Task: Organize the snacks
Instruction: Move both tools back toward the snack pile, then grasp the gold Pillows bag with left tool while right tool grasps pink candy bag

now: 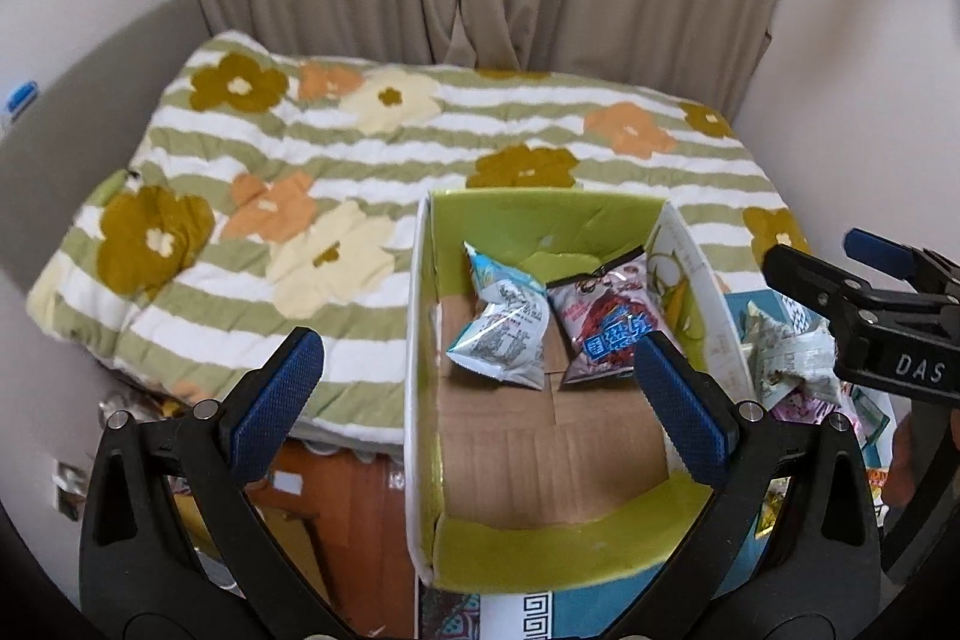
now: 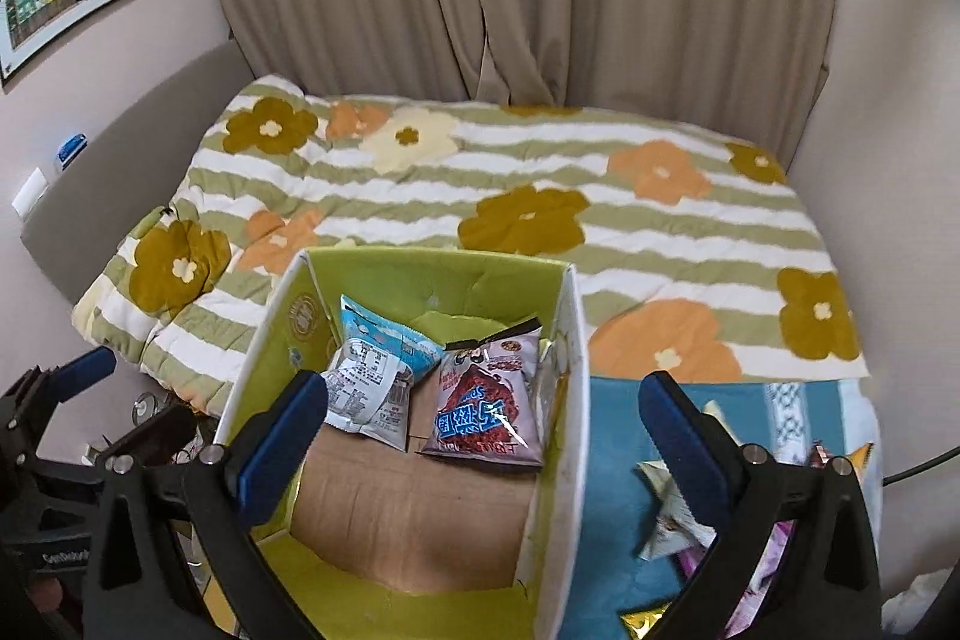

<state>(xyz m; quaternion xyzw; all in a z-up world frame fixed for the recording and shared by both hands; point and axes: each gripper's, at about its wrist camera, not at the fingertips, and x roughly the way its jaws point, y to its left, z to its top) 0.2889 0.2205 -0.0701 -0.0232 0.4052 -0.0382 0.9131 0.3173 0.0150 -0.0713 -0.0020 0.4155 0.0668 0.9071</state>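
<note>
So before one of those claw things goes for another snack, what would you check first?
1. Left gripper empty, fingers spread: ok.
2. Right gripper empty, fingers spread: ok.
3. Green-lined cardboard box has bare floor for more: ok.
4. Light blue snack packet and pink-and-red snack packet lie inside the box at its far end: ok.
5. Loose snack packets wait on the blue cloth to the right of the box: ok.
6. How many packets remain in that pile: cannot tell, the right gripper's finger hides part of it.
</note>
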